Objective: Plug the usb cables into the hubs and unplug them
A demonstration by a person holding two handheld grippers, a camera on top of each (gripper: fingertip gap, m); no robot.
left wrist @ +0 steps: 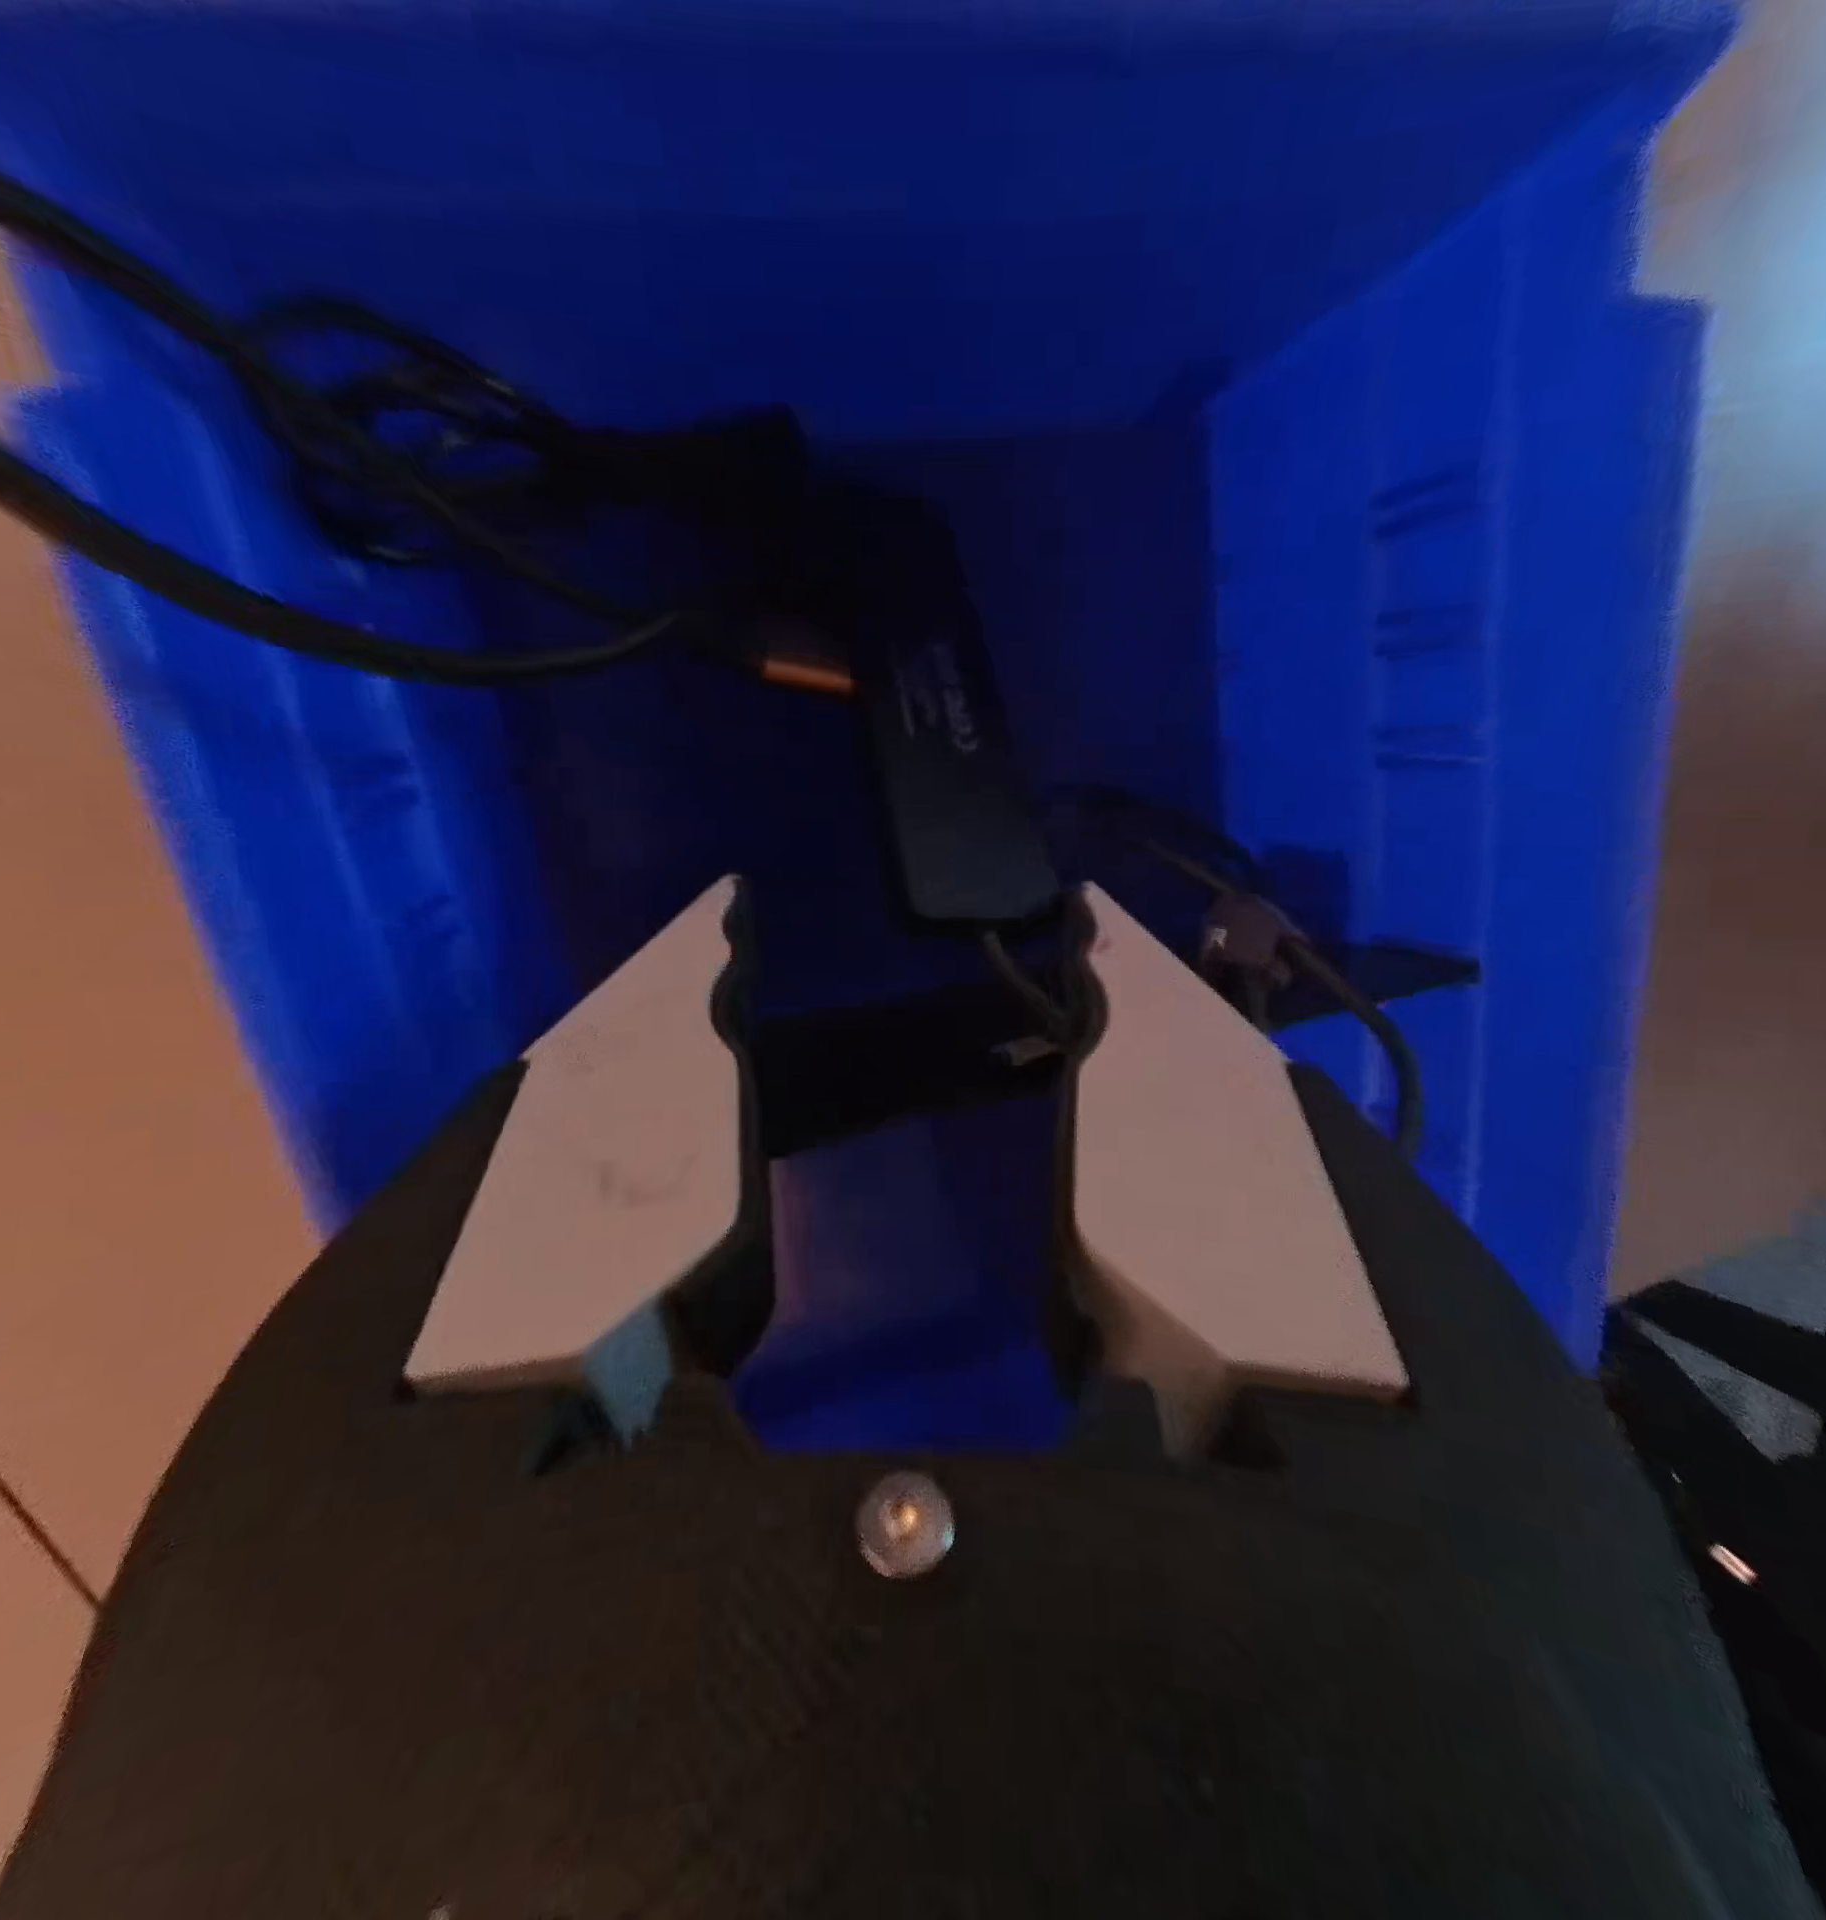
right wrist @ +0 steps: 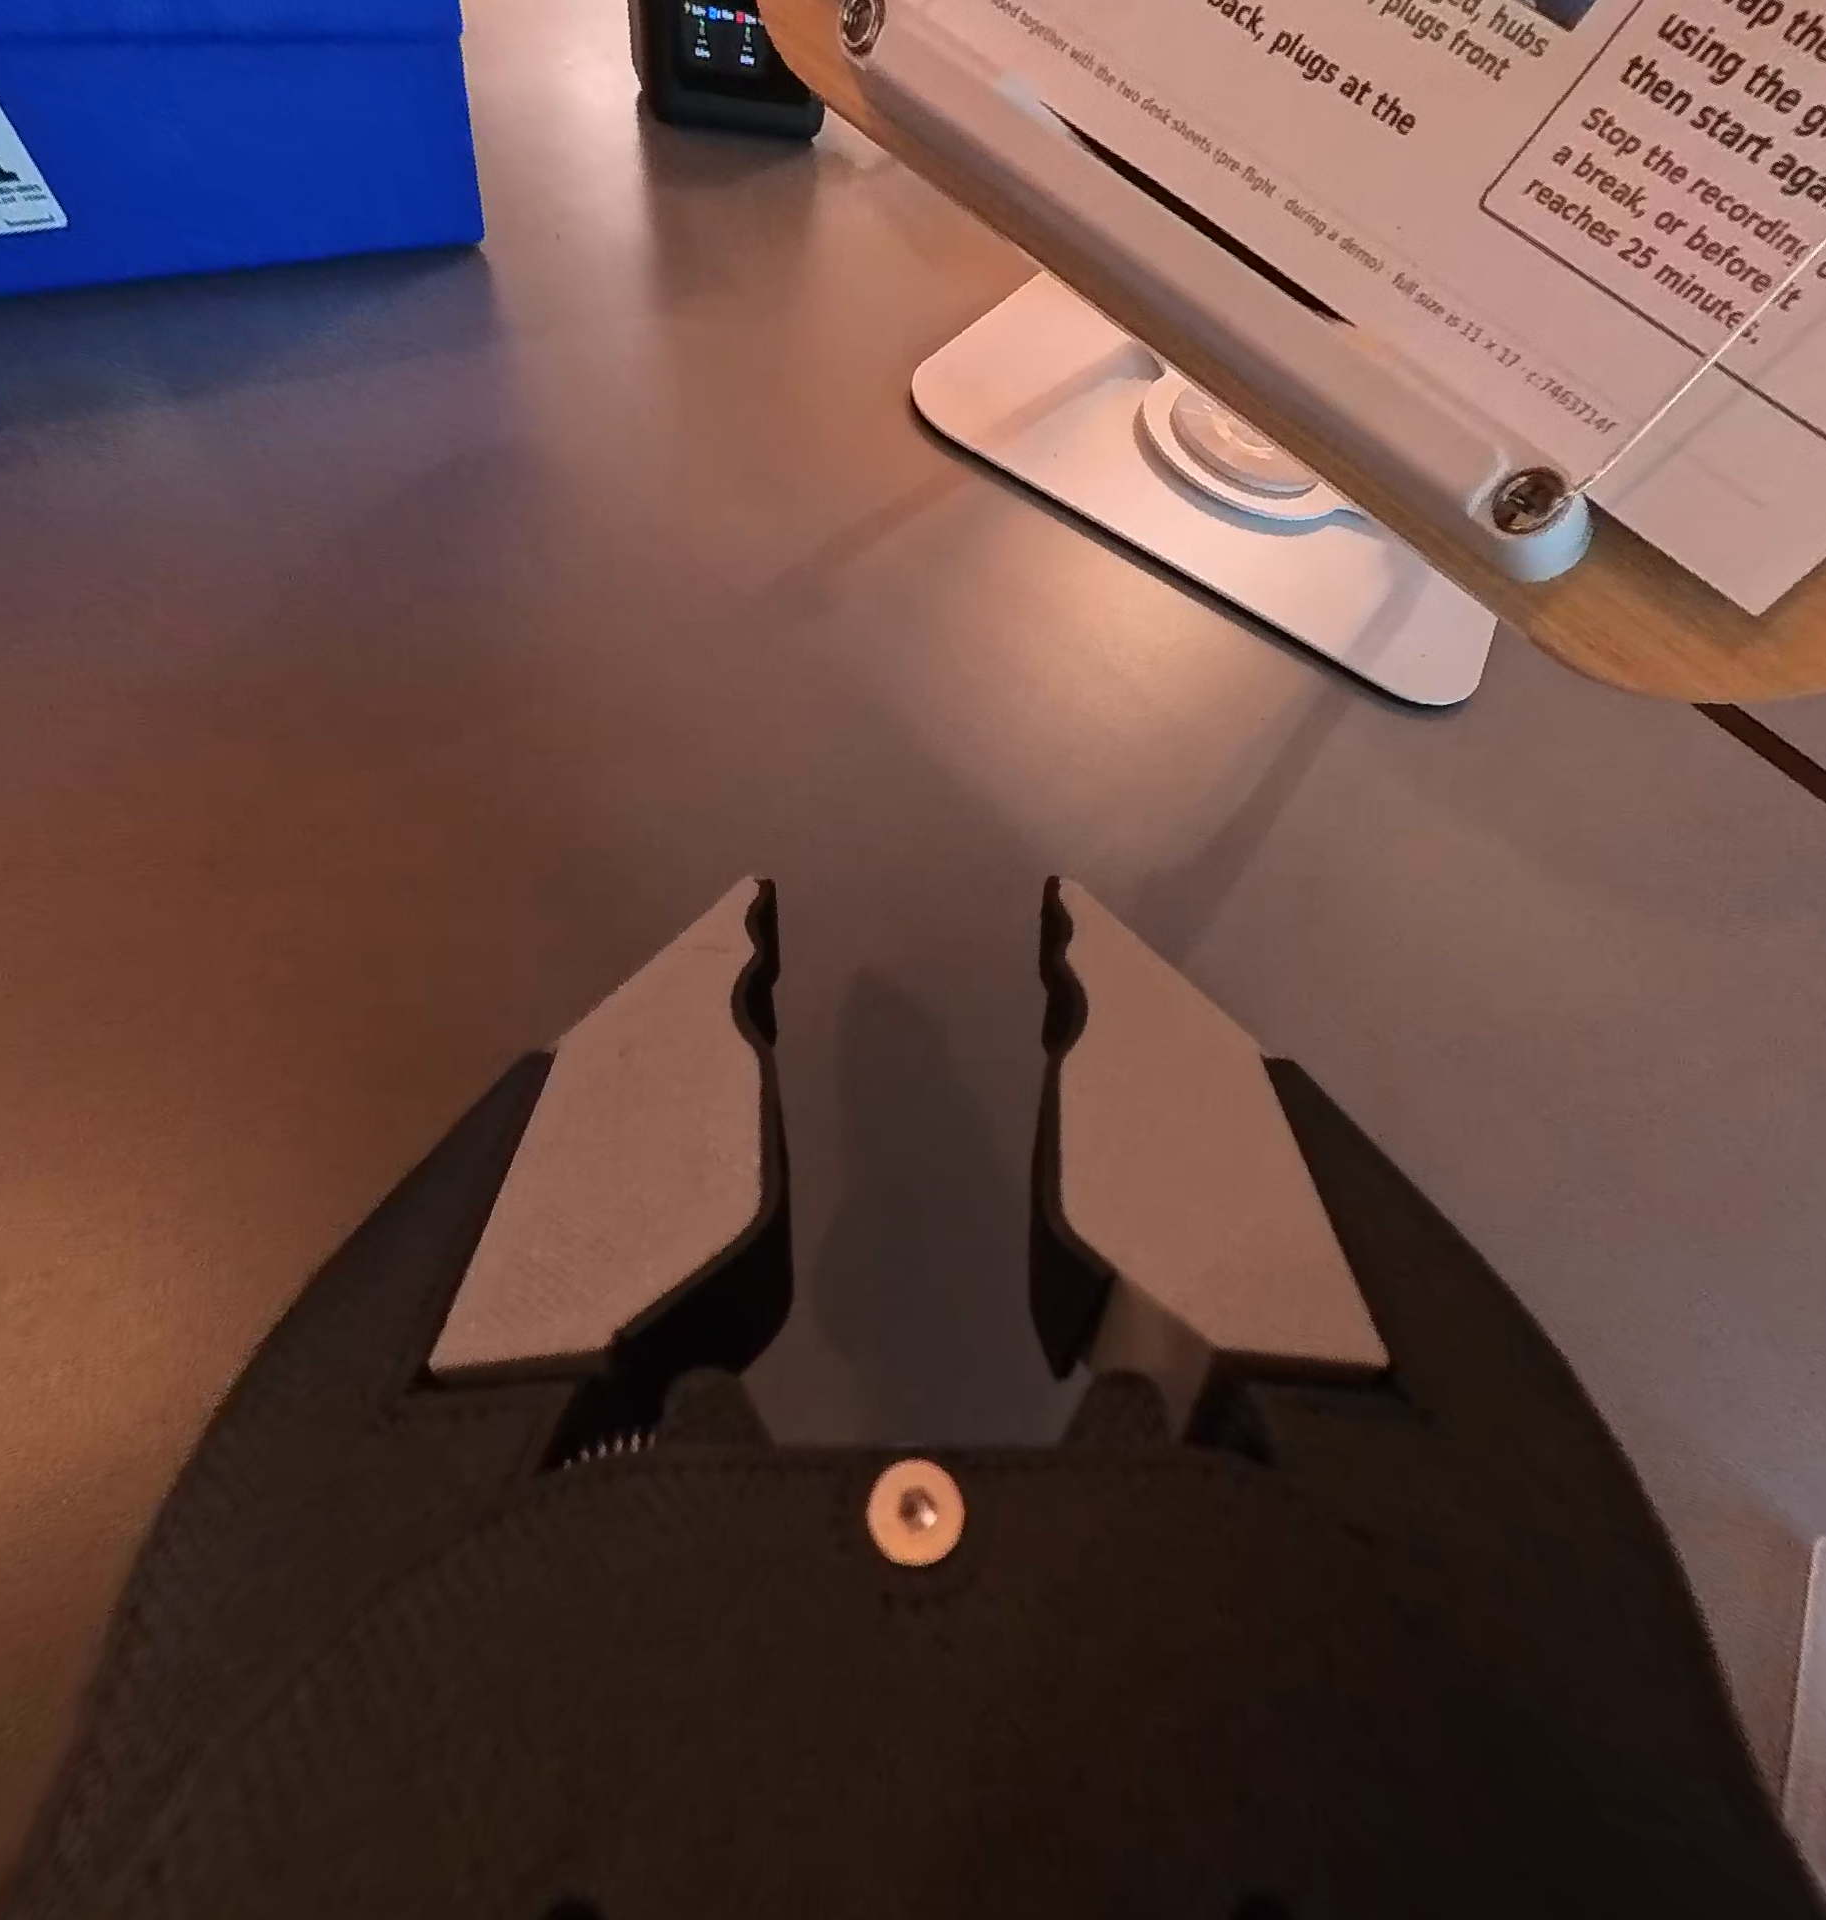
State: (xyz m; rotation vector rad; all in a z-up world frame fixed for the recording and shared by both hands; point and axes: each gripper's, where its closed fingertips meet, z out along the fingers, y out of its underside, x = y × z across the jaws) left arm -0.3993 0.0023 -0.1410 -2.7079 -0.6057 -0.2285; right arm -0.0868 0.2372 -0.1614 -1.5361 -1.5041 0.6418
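My left gripper (left wrist: 911, 888) is open above a blue bin (left wrist: 1460, 675). In the bin lies a long black USB hub (left wrist: 950, 748), its near end just beyond my fingertips. A plug with a bare metal end (left wrist: 810, 670) lies at the hub's left side; I cannot tell if it is inserted. Black cables (left wrist: 296, 582) run out over the bin's left wall. The hub's thin cable (left wrist: 1034, 997) hangs by my right pad, not gripped. A dark block (left wrist: 888, 1070) lies below between the fingers. My right gripper (right wrist: 909, 883) is open with nothing between its pads, over the grey table (right wrist: 473, 675).
In the right wrist view, the blue bin (right wrist: 213, 145) stands at the far left, with a small black device with a screen (right wrist: 727, 62) behind it. A stand with a white base (right wrist: 1096, 457) carries a wooden board with a printed sheet (right wrist: 1408, 208). The right gripper also shows in the left wrist view (left wrist: 1761, 1455). My hands' fingertips stand some 40 centimetres from each other.
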